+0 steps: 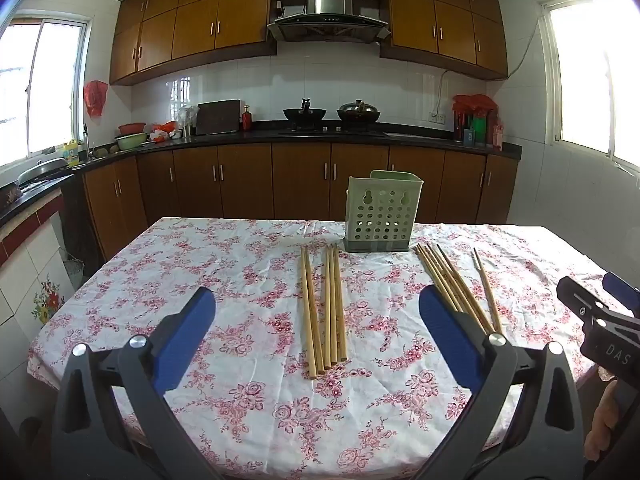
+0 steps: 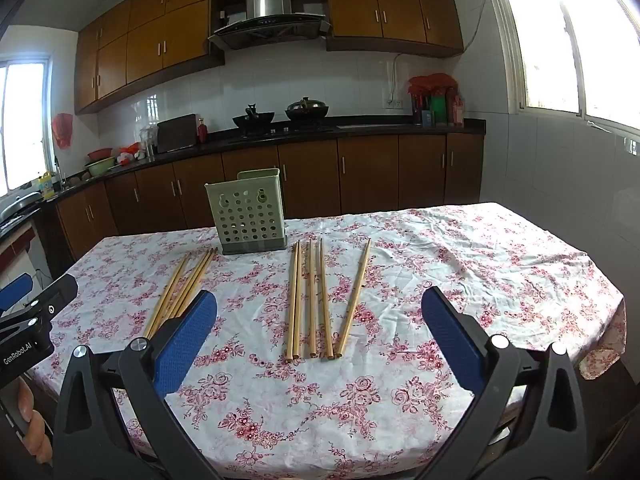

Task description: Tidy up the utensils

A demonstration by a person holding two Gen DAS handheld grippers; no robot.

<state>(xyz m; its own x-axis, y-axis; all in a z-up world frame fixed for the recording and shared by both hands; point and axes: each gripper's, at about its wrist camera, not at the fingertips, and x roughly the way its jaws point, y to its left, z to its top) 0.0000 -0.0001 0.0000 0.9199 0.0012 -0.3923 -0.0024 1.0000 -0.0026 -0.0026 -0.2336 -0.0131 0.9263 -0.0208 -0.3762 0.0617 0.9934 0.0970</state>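
Observation:
A pale green perforated utensil holder (image 1: 380, 212) stands upright at the table's far side; it also shows in the right wrist view (image 2: 250, 212). Two groups of wooden chopsticks lie flat in front of it. The left group (image 1: 324, 304) lies between my left gripper's fingers; it shows at left in the right wrist view (image 2: 180, 292). The right group (image 2: 316, 300) lies ahead of my right gripper, and shows at right in the left wrist view (image 1: 456, 284). My left gripper (image 1: 316, 316) is open and empty above the table. My right gripper (image 2: 320, 316) is open and empty.
The table wears a white cloth with pink flowers (image 1: 240, 272). Brown kitchen cabinets (image 1: 300, 184) and a dark counter with woks stand behind it. The right gripper's body shows at the left wrist view's right edge (image 1: 600, 320).

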